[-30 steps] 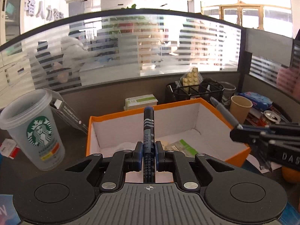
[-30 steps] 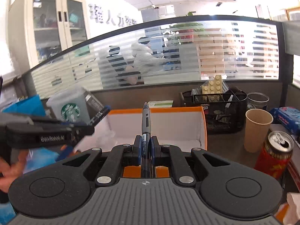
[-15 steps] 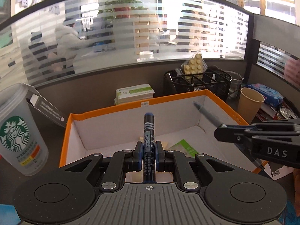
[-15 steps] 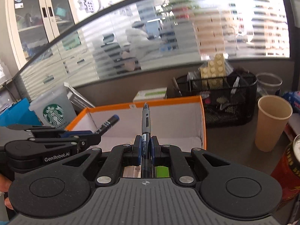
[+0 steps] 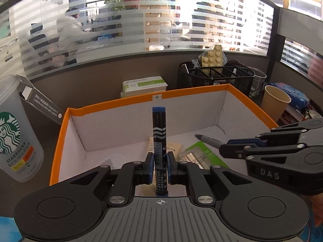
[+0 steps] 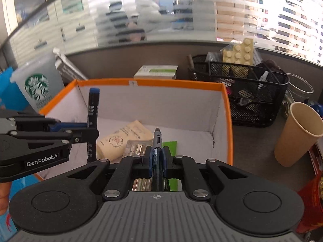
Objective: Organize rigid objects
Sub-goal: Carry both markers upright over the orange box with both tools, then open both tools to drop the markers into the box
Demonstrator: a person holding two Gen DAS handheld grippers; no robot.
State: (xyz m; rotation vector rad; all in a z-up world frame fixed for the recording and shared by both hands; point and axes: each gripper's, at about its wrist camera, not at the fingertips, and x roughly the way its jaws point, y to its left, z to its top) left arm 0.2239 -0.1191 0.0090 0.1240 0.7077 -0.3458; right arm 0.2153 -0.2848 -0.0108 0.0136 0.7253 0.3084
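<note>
An orange box with white inner walls lies open in front of both grippers. My left gripper is shut on a dark blue marker that stands up over the box floor. My right gripper is shut on a grey pen, its tip aimed into the box. In the left wrist view the right gripper enters from the right with the pen over the box. The right wrist view shows the left gripper at the left, holding the marker. A beige packet and a green card lie inside.
A Starbucks cup stands left of the box. Behind it are a green-and-white carton and a black mesh organiser with a cream brick plate. A paper cup and a red can stand to the right.
Both grippers have moved forward and down over the box and now point more steeply into it. The pen tip has sunk below the box rim. Both grips stay the same.
</note>
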